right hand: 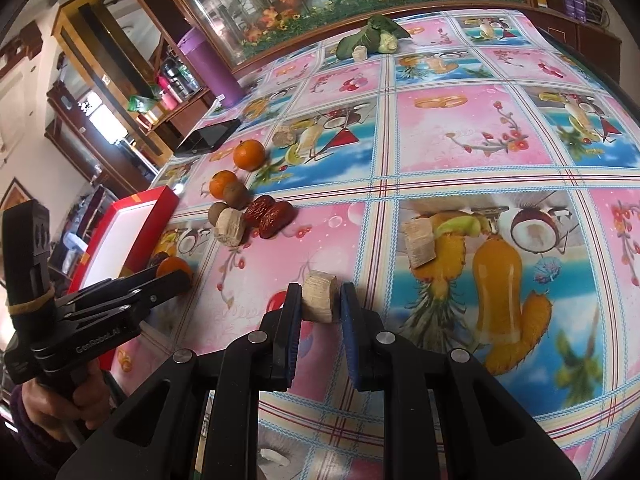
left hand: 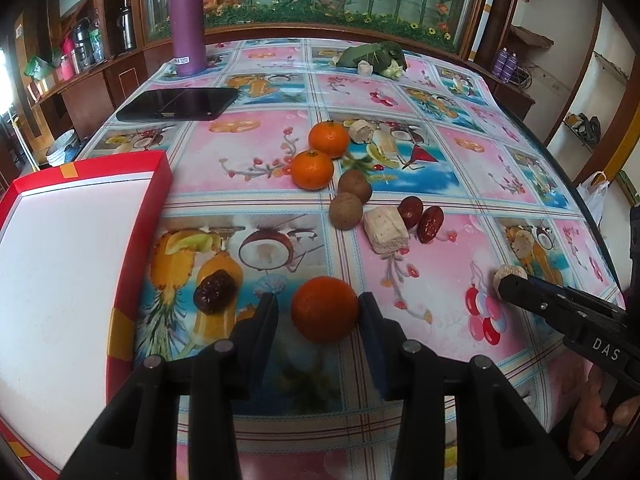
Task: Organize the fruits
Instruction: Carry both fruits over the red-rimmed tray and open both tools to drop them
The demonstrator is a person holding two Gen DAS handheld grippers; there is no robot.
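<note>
Left gripper (left hand: 318, 308): jaws apart, straddling a tangerine (left hand: 324, 309) that rests on the tablecloth (left hand: 432, 264); contact cannot be confirmed. Right gripper (right hand: 320, 300): jaws narrowly parted around a pale cut chunk (right hand: 319, 297), contact likewise uncertain. Red tray (left hand: 156, 216) at left holds nothing visible. Beyond lie two tangerines (left hand: 320, 152), then a purple flask (left hand: 187, 22).

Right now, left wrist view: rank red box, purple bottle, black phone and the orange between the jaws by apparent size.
1. red box, though nearness inflates it.
2. black phone and purple bottle: look alike, unranked.
3. orange, smallest despite being near.
</note>
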